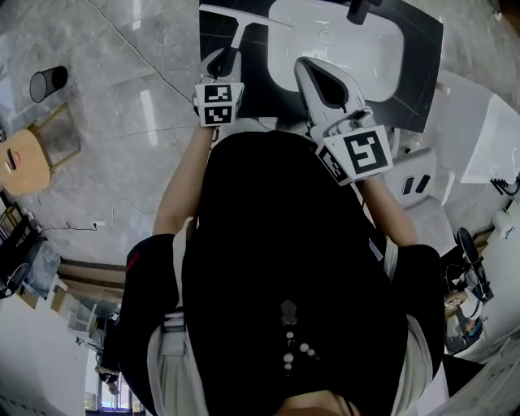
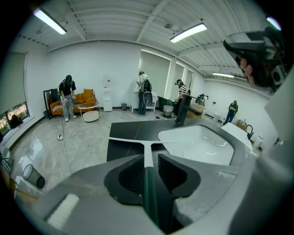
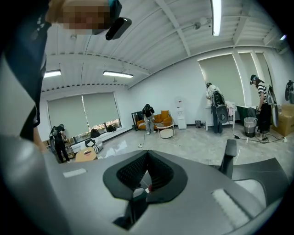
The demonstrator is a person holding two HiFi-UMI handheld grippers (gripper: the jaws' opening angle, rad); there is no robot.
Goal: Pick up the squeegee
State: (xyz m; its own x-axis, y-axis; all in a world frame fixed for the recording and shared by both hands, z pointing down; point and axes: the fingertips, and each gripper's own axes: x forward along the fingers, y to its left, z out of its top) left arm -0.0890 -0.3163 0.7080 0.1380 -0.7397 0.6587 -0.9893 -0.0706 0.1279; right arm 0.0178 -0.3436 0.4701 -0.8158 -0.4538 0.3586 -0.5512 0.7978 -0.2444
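A dark table [image 1: 418, 69] is standing on the grey marble floor [image 1: 122, 106], carrying a white sink basin [image 1: 382, 61] with a black faucet [image 1: 361, 10] at its far edge. A black mesh wastebasket [image 1: 47, 83] is sitting on the floor to the left, near a wooden stool [image 1: 28, 158]. Far across the room, a person [image 2: 67, 97] is standing by an orange sofa [image 2: 82, 98], a round white side table [image 2: 91, 114] and a water dispenser [image 2: 107, 94].

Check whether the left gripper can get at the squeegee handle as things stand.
Probably yes. The left gripper straddles the squeegee handle on the dark counter, jaws apart either side and seemingly not clamped. Nothing blocks it; the sink lies off to one side.
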